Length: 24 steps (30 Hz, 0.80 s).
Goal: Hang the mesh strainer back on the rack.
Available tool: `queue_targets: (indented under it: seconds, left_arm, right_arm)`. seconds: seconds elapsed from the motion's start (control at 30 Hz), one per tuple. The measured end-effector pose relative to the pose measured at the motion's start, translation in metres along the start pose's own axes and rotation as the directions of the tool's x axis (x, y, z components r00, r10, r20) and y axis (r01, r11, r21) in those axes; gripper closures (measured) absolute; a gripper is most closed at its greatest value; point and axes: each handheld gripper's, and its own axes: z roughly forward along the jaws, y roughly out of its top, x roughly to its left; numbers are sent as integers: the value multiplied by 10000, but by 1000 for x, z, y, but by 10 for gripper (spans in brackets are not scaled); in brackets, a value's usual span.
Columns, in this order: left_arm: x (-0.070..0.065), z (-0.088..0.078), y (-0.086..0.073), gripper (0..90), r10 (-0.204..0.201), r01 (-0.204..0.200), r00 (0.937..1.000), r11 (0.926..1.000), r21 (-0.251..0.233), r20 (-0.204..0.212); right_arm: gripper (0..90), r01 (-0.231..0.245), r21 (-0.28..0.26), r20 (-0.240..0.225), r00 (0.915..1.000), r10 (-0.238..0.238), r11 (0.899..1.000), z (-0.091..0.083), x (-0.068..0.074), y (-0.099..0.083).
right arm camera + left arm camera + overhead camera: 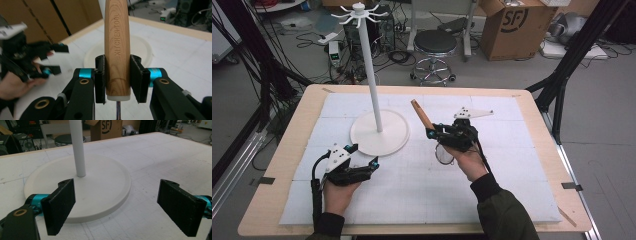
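A white hook stand (373, 75) rises from a round white base (382, 137) on the white mat. My right gripper (432, 134) is shut on a wooden handle (421, 115) marked "KITCHEN TOOL", held above the mat to the right of the stand, handle end tilted up and away. In the right gripper view the pads (100, 80) clamp the handle (117, 47) near its lower end, where a thin metal shaft leaves it. A round metal head (444, 154) hangs under the hand. My left gripper (363, 156) rests open by the base's near edge. Its jaws stand wide apart before the base (100, 182).
The mat covers a wooden table (287, 150). Behind the table stand a black stool (434, 47), a cardboard box (517, 27) and tangled cables on the floor. Black frame legs (562, 75) stand at the right.
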Motion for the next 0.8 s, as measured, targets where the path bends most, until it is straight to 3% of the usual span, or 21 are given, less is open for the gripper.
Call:
queue_targets:
  seconds: [0.17, 0.23, 0.43, 0.63, 0.77, 0.8]
  left_arm:
    - [-1, 0, 0, 155, 32, -32, 10000, 10000, 29, 68]
    - [-1, 0, 0, 155, 28, -29, 10000, 10000, 42, 65]
    - [-1, 1, 0, 157, -39, 40, 9999, 10000, -46, 141]
    - [-2, 1, 0, 160, 19, -17, 9996, 10000, -79, 294]
    - [-3, 2, 0, 161, 3, 0, 9995, 10000, -89, 328]
    - [-3, 2, 0, 161, 7, -5, 9995, 10000, -84, 328]
  right_arm:
    - [689, 63, -546, -183, 9998, -74, 9985, 4, 5, 8]
    - [689, 103, -996, -369, 9992, -140, 9950, 7, 7, 12]
    - [689, -277, -1603, -953, 9954, 125, 9867, 15, 9, 24]
    - [689, -694, -2431, -1478, 9884, 337, 9675, 23, 12, 36]
    - [688, -1046, -3089, -1800, 9824, 499, 9453, 28, 11, 42]
    - [689, -1086, -3129, -1823, 9818, 525, 9435, 30, 11, 45]
